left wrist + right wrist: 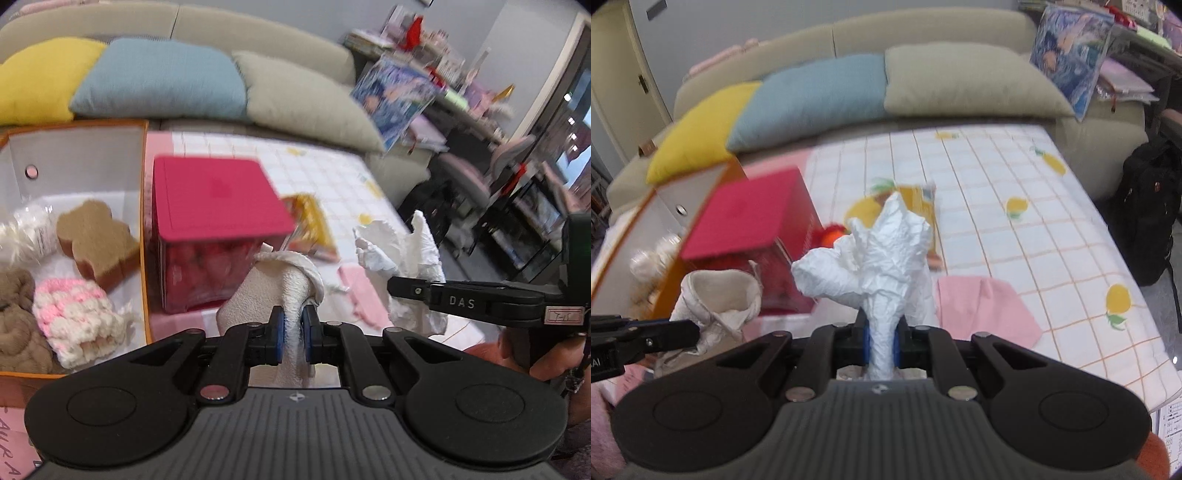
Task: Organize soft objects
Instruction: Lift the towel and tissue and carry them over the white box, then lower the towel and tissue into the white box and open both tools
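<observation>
My left gripper (pixel 292 330) is shut on a cream-white sock (pixel 275 291), held up above the table; the sock also shows in the right wrist view (pixel 718 301). My right gripper (pixel 882 338) is shut on a crumpled white tissue (pixel 877 258), also seen from the left wrist (pixel 402 254). An orange-rimmed white box (pixel 142 206) at the left holds a brown bear-shaped sponge (pixel 94 240), a pink-and-white knitted piece (pixel 74 317), a brown knitted piece (pixel 16 321) and a white fluffy item (pixel 26 229).
A clear box with a red lid (pixel 218 199) stands beside the orange box. A yellow snack packet (pixel 314 225) and a pink cloth (pixel 982 308) lie on the checked tablecloth (pixel 1015 184). A sofa with yellow, blue and grey cushions (pixel 159 77) is behind.
</observation>
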`<state>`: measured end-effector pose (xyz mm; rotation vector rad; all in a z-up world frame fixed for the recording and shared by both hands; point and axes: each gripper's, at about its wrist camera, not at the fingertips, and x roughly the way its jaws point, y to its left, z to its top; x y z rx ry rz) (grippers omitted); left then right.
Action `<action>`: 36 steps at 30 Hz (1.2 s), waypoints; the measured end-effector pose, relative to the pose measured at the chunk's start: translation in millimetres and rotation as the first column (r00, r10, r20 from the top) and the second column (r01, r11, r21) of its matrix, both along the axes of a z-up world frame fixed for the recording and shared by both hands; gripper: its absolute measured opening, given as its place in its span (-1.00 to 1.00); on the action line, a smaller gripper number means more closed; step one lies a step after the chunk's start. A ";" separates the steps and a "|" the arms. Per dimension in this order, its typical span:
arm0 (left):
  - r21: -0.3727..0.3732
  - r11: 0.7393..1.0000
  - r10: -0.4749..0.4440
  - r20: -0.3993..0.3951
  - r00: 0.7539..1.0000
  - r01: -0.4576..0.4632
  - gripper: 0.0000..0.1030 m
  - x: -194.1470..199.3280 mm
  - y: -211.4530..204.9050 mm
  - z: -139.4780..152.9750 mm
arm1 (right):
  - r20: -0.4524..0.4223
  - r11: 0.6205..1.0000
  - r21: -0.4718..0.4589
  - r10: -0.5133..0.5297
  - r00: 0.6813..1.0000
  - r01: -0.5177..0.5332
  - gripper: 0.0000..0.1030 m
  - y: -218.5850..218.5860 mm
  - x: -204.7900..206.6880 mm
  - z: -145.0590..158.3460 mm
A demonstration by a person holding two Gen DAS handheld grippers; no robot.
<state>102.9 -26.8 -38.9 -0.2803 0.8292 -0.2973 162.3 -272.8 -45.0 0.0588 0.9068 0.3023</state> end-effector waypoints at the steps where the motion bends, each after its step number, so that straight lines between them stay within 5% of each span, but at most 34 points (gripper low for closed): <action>1: -0.011 1.000 0.000 0.017 1.000 0.000 -0.79 -3.9 0.6 6.3 | 0.014 1.000 0.004 0.002 1.000 -0.002 -0.82 1.4 -2.6 6.5; 15: 0.024 0.991 0.121 0.254 0.960 -0.131 -0.79 -36.4 39.9 70.5 | 0.133 0.964 0.125 0.216 0.967 -0.233 -0.82 74.3 -24.2 68.8; 23: 0.042 0.970 0.218 0.271 0.938 -0.238 -0.79 -25.2 85.9 78.1 | 0.149 0.911 0.151 0.362 0.920 -0.383 -0.82 142.2 -7.9 81.7; 36: 0.056 0.955 0.273 0.210 0.939 -0.291 -0.79 39.7 146.5 53.1 | 0.060 0.877 0.000 0.479 0.876 -0.480 -0.82 237.4 61.9 55.2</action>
